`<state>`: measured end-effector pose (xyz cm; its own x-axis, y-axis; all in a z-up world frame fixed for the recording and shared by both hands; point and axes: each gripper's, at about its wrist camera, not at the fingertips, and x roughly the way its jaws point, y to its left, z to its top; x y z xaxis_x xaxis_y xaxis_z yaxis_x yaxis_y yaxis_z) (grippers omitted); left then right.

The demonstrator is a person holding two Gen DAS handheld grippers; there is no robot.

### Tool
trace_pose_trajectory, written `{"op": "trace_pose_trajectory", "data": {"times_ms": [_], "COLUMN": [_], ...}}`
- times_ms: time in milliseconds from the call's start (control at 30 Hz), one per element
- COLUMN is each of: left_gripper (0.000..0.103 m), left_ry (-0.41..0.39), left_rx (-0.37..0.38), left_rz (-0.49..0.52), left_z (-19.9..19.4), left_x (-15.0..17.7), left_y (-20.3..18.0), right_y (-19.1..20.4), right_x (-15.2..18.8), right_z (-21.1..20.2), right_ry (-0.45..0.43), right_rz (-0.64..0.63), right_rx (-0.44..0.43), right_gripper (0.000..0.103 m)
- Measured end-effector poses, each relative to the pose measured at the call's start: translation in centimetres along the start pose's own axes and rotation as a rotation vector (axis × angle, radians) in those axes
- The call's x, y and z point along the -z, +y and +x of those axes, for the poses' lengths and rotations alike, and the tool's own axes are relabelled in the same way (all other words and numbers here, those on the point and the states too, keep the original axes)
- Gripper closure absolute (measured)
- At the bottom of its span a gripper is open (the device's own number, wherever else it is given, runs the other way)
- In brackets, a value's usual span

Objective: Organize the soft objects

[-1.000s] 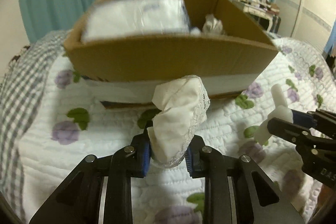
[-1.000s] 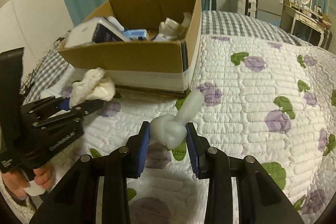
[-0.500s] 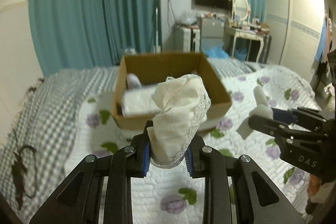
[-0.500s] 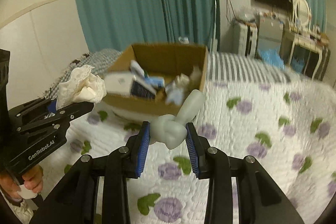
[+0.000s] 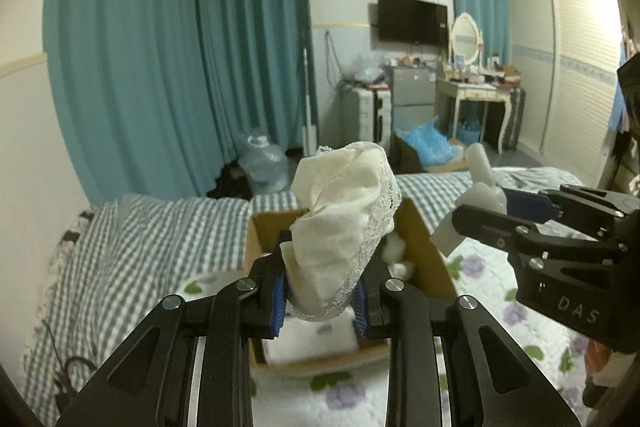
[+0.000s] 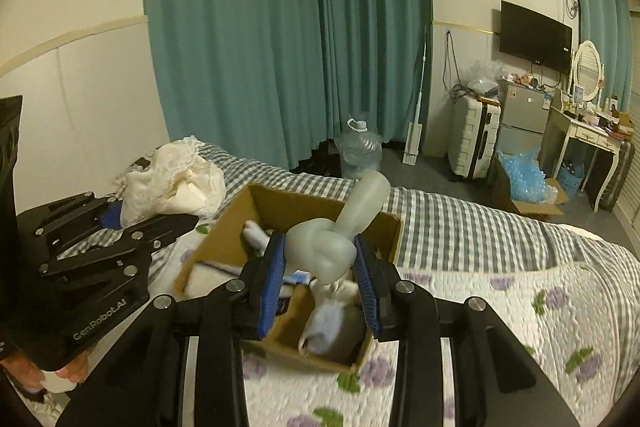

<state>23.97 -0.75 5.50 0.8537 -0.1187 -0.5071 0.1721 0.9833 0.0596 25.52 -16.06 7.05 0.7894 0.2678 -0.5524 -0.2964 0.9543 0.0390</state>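
At frame centre, the left gripper clamps a lace-edged cloth above the cardboard box. The right gripper pinches a knotted pale sock, also over the box.

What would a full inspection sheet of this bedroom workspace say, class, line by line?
Surface: floral quilt over a checked blanket.
Job's things: lace-trimmed cloth; knotted pale rubbery piece; open cardboard box holding soft items.
Clutter: water jug, suitcase, blue bags.
Grippers: left gripper shut on the cloth; right gripper shut on the knotted piece; both near the box.
Cables: wall cord.
Surroundings: teal curtains, TV.
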Motion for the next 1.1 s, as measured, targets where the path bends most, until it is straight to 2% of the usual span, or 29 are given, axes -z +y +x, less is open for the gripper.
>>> {"op": "trace_pose_trajectory", "data": {"times_ms": [233, 300, 333, 367, 433, 500, 700, 833, 967, 1067, 1100], "left_gripper": [0.072, 0.072, 0.068, 0.056, 0.041, 0.039, 0.038, 0.038, 0.038, 0.038, 0.034], "left_ry": [0.085, 0.096, 0.101, 0.114, 0.133, 0.126, 0.155, 0.111, 0.018, -0.083, -0.128], "left_rx": [-0.008, -0.022, -0.029, -0.049, -0.061, -0.078, -0.085, -0.098, -0.108, -0.121, -0.132], "left_rz": [0.033, 0.059, 0.075, 0.100, 0.124, 0.138, 0.099, 0.112, 0.099, 0.081, 0.072], "left_z": [7.4, 8.8, 9.1, 9.9, 10.8, 11.2, 10.6, 7.4, 1.3, -4.7, -7.3], "left_x": [0.6, 1.2, 1.3, 1.5, 1.9, 2.3, 2.1, 0.5, -2.1, -3.9, -4.4], "left_y": [0.5, 0.6, 0.4, 0.3, 0.1, 0.3, 0.8, 0.1, -0.1, -0.4, -0.7], "right_y": [-2.2, -2.7, -3.0, -3.3, -3.7, -4.1, -4.9, -4.0, -2.4, -0.7, -0.2], "right_x": [0.1, 0.5, 0.7, 0.9, 1.3, 1.5, 0.8, -0.9, -3.6, -5.3, -5.7], "right_z": [8.4, 10.6, 11.6, 12.2, 13.1, 13.5, 11.1, 6.9, -0.5, -6.1, -7.8], "right_ry": [0.079, 0.109, 0.122, 0.126, 0.129, 0.122, 0.082, 0.044, -0.039, -0.107, -0.126], "right_rz": [0.078, 0.100, 0.114, 0.121, 0.127, 0.142, 0.157, 0.132, 0.095, 0.067, 0.054], "right_rx": [-0.045, -0.068, -0.081, -0.084, -0.085, -0.076, -0.038, -0.006, 0.039, 0.066, 0.072], "right_gripper": [0.068, 0.064, 0.063, 0.063, 0.058, 0.039, 0.037, 0.037, 0.035, 0.027, 0.022]}}
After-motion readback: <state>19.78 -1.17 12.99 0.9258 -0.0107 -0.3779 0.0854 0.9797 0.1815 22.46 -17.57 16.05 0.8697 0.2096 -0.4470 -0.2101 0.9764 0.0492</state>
